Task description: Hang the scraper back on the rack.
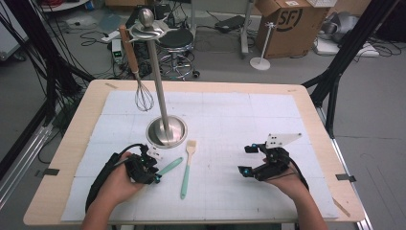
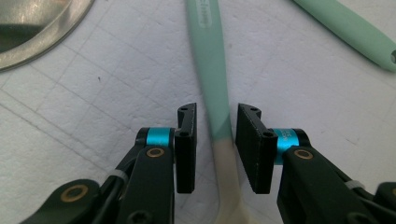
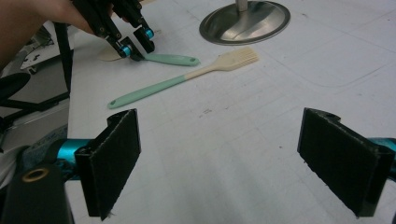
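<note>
White matting under my left gripper (image 2: 215, 122), jaws narrowly straddling the spatula (image 2: 211, 60) neck, not yet clamped; it may pivot. Right gripper (image 3: 243, 158) gapes wide.

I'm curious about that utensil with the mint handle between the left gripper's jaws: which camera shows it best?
The left gripper view: the utensil fills the middle, its mint handle meeting a cream neck between the left gripper's open jaws. The high view shows its handle small. The right gripper view shows it far off.

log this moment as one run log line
left tool: open, jaws astride spatula neck | right tool: open, idle | brush: on mat | whisk: hanging on stand
</note>
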### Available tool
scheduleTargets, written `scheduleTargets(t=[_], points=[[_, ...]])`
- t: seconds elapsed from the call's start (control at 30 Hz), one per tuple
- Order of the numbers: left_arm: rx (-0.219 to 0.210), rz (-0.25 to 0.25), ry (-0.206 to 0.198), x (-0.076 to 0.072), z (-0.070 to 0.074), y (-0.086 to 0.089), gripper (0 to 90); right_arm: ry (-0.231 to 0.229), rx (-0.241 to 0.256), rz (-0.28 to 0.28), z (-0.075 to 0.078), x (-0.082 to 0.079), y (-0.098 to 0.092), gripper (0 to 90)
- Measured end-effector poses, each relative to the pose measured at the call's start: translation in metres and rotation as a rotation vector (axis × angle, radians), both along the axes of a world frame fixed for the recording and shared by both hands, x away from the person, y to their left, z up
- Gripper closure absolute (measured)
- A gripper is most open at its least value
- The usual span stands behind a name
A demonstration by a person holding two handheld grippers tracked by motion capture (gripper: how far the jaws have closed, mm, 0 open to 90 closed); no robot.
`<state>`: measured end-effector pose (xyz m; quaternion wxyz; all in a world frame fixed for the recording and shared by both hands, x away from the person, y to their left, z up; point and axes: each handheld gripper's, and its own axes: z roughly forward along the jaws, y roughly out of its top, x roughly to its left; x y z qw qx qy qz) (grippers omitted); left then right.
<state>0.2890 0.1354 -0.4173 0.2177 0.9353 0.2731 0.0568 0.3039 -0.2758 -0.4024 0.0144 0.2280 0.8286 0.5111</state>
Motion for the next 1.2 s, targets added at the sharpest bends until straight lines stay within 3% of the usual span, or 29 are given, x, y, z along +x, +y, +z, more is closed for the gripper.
scheduleTargets(t=[0.27,0.37,0.53,0.73,0.93,1.2], points=[[0.075,0.023,0.002,0.0,0.002,-0.012,68.8,0.002,-0.006,0.004,-0.001,0.0,0.002,12.7],[0.057,0.024,-0.008,-0.001,0.001,-0.011,69.8,0.001,-0.005,0.005,-0.001,0.001,0.002,12.7],[-0.014,0.038,-0.03,-0.003,-0.002,-0.006,76.6,0.001,-0.003,0.004,-0.001,0.002,0.002,12.7],[-0.058,0.035,-0.032,-0.003,-0.004,0.0,79.2,0.0,-0.003,0.006,-0.001,0.001,0.002,12.7],[-0.194,0.041,-0.029,-0.002,-0.005,0.013,79.7,0.0,0.004,0.003,0.0,0.001,0.0,12.7],[-0.387,0.029,-0.098,-0.006,0.019,0.026,79.6,-0.002,0.004,0.001,0.0,0.002,0.0,12.7]])
